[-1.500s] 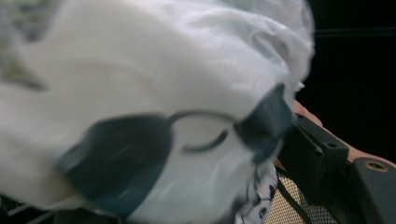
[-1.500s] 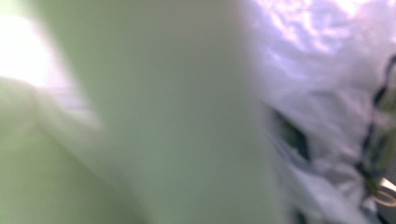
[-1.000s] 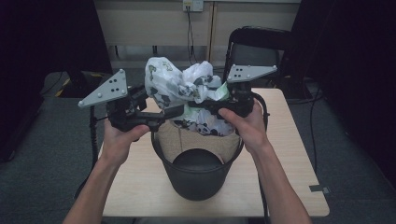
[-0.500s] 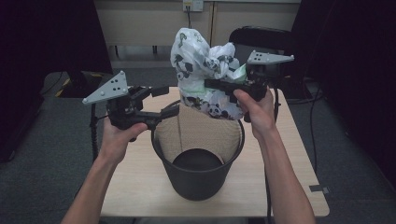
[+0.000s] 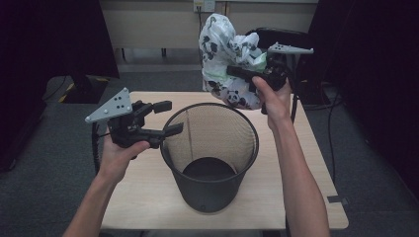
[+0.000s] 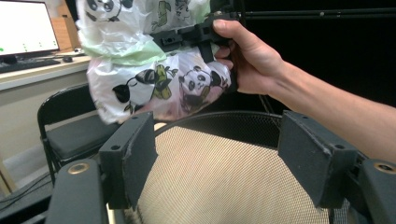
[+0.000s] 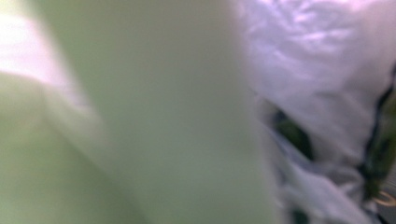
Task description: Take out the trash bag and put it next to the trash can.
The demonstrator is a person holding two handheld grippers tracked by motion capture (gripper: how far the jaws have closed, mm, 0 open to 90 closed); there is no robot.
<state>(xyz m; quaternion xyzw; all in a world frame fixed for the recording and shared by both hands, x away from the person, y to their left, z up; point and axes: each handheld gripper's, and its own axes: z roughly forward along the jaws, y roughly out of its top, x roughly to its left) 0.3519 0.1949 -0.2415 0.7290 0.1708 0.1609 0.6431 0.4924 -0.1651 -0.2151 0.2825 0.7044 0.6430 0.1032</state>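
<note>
A black mesh bin (image 5: 209, 158) is set on the pale wooden surface (image 5: 306, 163), grey carpet (image 5: 54, 148) around it. The left gripper (image 5: 165, 118) is held with fingers apart beside the rim; the right gripper (image 5: 236, 72) is apparently clamped on a panda-print bag (image 5: 222, 54) above, though its own view is blurred.

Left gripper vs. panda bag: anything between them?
In the high view, only the far-left rim of the mesh bin and air lie between the open left gripper and the panda bag, which the right gripper holds above the rim.

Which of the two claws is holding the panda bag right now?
The right claw, raised behind the mesh bin, grips the panda-print bag. The left claw is open and empty at the bin's rim.
</note>
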